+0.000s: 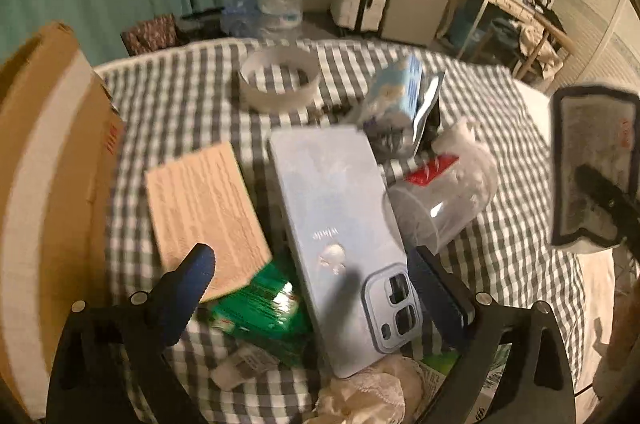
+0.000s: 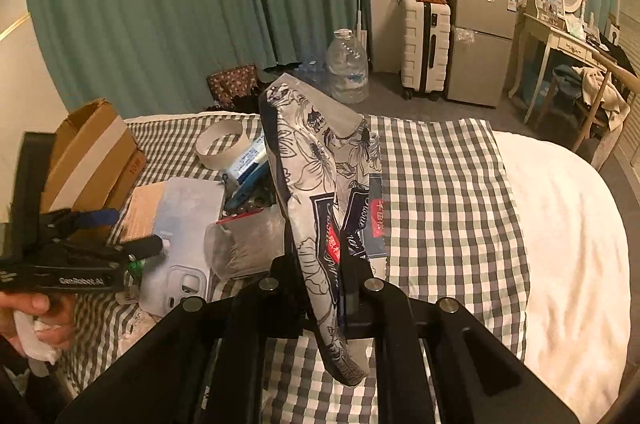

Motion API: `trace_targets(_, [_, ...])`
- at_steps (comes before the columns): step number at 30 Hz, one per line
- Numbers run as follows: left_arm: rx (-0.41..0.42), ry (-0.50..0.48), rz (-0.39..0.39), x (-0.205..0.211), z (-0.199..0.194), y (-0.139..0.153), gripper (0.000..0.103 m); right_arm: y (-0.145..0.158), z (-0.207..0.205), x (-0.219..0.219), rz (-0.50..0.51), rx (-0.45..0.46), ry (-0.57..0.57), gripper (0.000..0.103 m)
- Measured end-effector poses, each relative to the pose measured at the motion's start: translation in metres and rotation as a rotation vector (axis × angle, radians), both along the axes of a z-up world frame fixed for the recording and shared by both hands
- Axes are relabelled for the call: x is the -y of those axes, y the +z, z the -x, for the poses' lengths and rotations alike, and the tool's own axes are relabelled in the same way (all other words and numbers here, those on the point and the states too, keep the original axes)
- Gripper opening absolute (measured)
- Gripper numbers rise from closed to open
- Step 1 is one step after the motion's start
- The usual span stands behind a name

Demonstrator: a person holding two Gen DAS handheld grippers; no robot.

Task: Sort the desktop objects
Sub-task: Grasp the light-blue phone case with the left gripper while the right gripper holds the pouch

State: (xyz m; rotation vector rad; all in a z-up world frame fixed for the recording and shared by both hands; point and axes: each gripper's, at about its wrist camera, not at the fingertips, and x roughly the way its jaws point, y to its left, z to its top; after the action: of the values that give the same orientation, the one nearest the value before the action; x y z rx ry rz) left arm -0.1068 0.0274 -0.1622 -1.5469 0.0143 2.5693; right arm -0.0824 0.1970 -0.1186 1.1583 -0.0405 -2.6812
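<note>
Checked bedcover carries the clutter; right gripper (image 2: 344, 280) jaws clamp a soft, light tissue pack (image 2: 320, 184) by its edge, right of the phone case (image 1: 340, 224); left gripper (image 1: 316, 288) jaws gape, straddling that stiff, slippery case

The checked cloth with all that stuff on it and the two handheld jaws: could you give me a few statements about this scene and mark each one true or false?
1. The right gripper has its jaws shut on a flower-printed tissue pack. True.
2. The left gripper has its jaws clamped on the blue phone case. False: they stand wide open, one on either side of it.
3. The cardboard box is at the left edge of the checked cloth. True.
4. The white ring is stacked on the phone case. False: it lies apart, farther back.
5. The tissue pack lies flat on the cloth. False: it is held up above it.
</note>
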Motion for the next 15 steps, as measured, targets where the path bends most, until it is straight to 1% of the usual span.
trace_targets(3, [0.025, -0.017, 0.054, -0.015, 0.002, -0.016, 0.099, 0.0, 0.001, -0.001, -0.001, -0.001, -0.002, 0.01])
trace_targets(5, [0.057, -0.027, 0.068, -0.023, 0.004, -0.031, 0.101, -0.002, 0.001, -0.003, 0.001, 0.001, -0.006, 0.01])
trace_targets(6, [0.047, -0.031, 0.082, -0.026, 0.003, -0.034, 0.103, -0.004, 0.003, -0.004, 0.002, 0.005, -0.007, 0.01])
trace_targets(8, [0.015, -0.059, 0.105, -0.036, 0.0, -0.036, 0.103, -0.007, 0.002, -0.007, 0.003, 0.011, -0.009, 0.01])
trace_targets(9, [0.001, -0.068, 0.099, -0.038, -0.001, -0.035, 0.094, -0.01, 0.003, -0.008, 0.003, 0.015, -0.012, 0.01])
trace_targets(10, [-0.015, -0.073, 0.081, -0.039, -0.002, -0.033, 0.073, -0.013, 0.005, -0.01, 0.005, 0.021, -0.015, 0.01])
trace_targets(11, [-0.01, -0.077, 0.044, -0.039, -0.002, -0.031, 0.066, -0.014, 0.006, -0.012, 0.008, 0.025, -0.017, 0.01])
trace_targets(13, [-0.004, -0.078, -0.024, -0.033, -0.001, -0.028, 0.042, -0.017, 0.007, -0.014, 0.012, 0.03, -0.017, 0.01])
trace_targets(14, [-0.016, -0.07, -0.039, -0.03, -0.002, -0.026, 0.04, -0.018, 0.007, -0.014, 0.014, 0.032, -0.018, 0.01])
trace_targets(15, [-0.023, -0.073, -0.048, -0.029, -0.003, -0.022, 0.035, -0.018, 0.008, -0.014, 0.016, 0.033, -0.016, 0.01])
